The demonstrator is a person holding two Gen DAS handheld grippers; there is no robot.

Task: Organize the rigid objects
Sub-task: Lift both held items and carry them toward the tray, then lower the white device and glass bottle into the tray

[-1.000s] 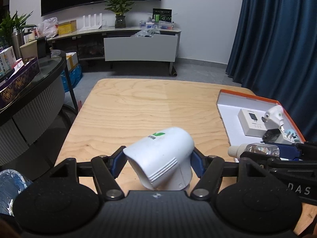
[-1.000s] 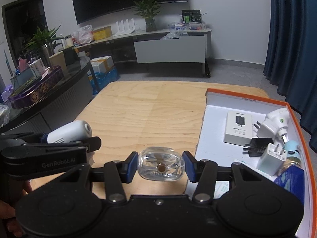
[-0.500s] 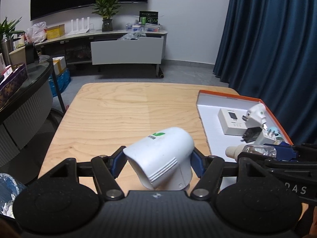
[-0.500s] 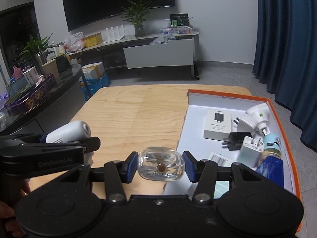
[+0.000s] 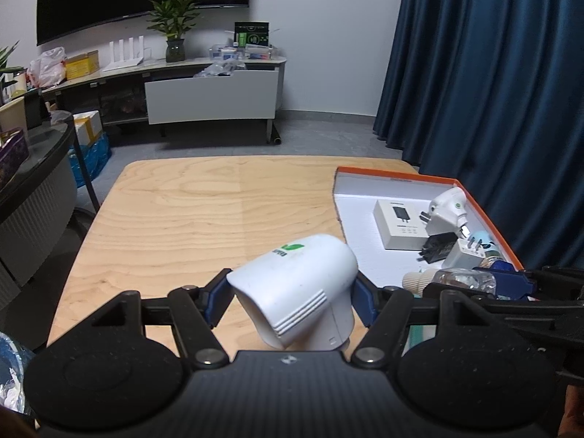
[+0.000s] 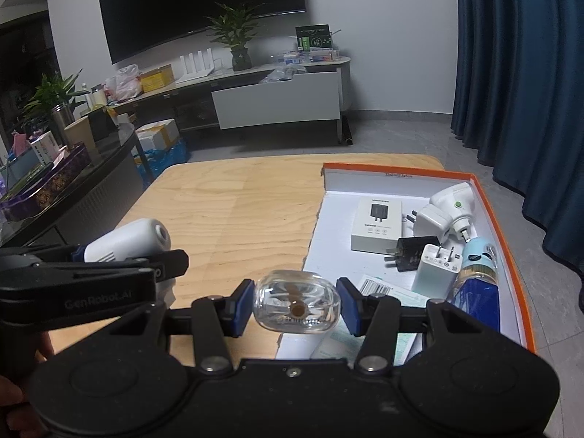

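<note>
A: Where are the two carried things?

B: The white device (image 5: 295,292) sits clamped between the left gripper (image 5: 292,294)'s blue pads, its green logo facing up, held above the near part of the wooden surface (image 5: 189,219). The clear glass bottle (image 6: 296,306) is pinched between the right gripper (image 6: 296,308)'s jaws, its cap pointing back at the camera. Both sets of jaws are closed on their loads, and neither has widened or tightened over the last second.

A: So what changed?

B: The view, mainly. In both wrist views the orange-rimmed box (image 6: 511,255) has slid from the far right toward the middle. From the right wrist it now fills the 1 to 4 o'clock sector, and the bottle hangs just over its near-left edge. From the left wrist the box lies at 2 to 3 o'clock, with the white device beside that edge, not yet over it.

A: What does that mean for the tidying?

B: I'd judge both hands are carrying their loads over to the box, the bottle a little ahead. Nothing is released yet.

A: Is there room?

B: The right half is crowded: a white charger carton (image 6: 376,224), a white travel adapter (image 6: 445,211), a black plug (image 6: 410,255), a small white charger (image 6: 436,268) and a blue bottle (image 6: 474,292). The left strip looks free apart from a paper slip (image 6: 379,288), so that seems the likely landing spot.
</note>
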